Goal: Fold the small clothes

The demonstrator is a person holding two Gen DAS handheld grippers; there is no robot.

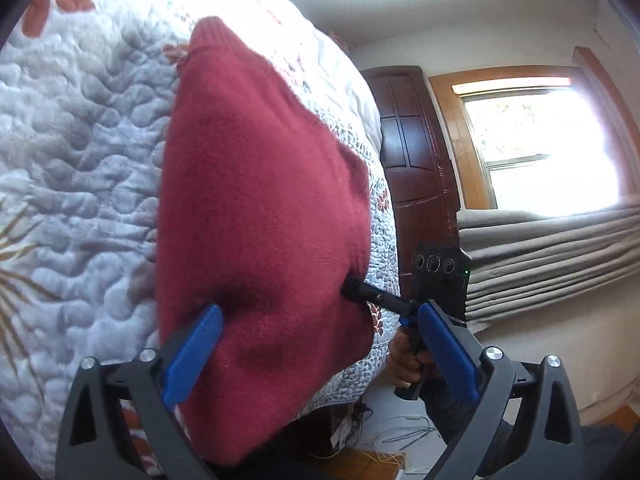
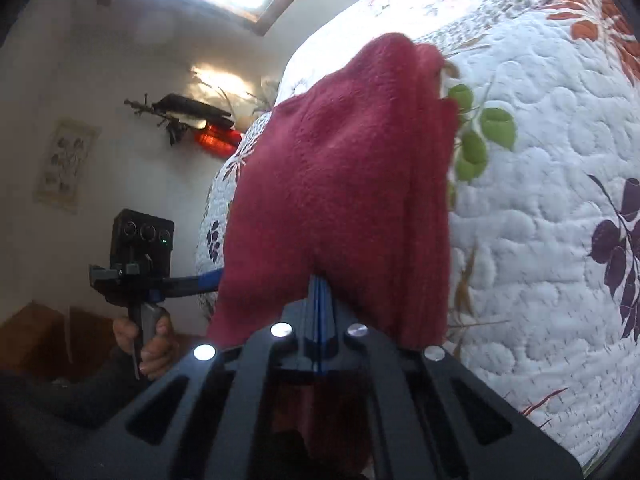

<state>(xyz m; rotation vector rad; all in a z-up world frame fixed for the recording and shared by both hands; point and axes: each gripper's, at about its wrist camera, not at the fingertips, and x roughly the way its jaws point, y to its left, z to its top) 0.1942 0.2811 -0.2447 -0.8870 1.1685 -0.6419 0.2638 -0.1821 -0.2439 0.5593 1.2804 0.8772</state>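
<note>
A dark red knit garment (image 1: pixel 260 200) lies on the quilted floral bedspread (image 1: pixel 80 152), partly folded, with layered edges along its right side in the right wrist view (image 2: pixel 340 184). My left gripper (image 1: pixel 320 312) is open, its blue fingers (image 1: pixel 192 356) spread wide over the garment's near end. My right gripper (image 2: pixel 318 282) is shut on the garment's near edge, with cloth bunched around its tips. In the left wrist view the right gripper (image 1: pixel 354 293) pinches the garment's side edge, held by a hand (image 1: pixel 406 364). The left gripper (image 2: pixel 202 279) reaches the cloth's left edge in the right wrist view.
The bed edge (image 1: pixel 384 320) drops off beside the garment. A dark wooden panel (image 1: pixel 412 140), a bright window (image 1: pixel 540 140) and grey folded blinds (image 1: pixel 552 256) stand beyond it. Loose cables (image 1: pixel 408 436) lie on the floor. A poster (image 2: pixel 64 164) and a wall ornament (image 2: pixel 184 114) hang opposite.
</note>
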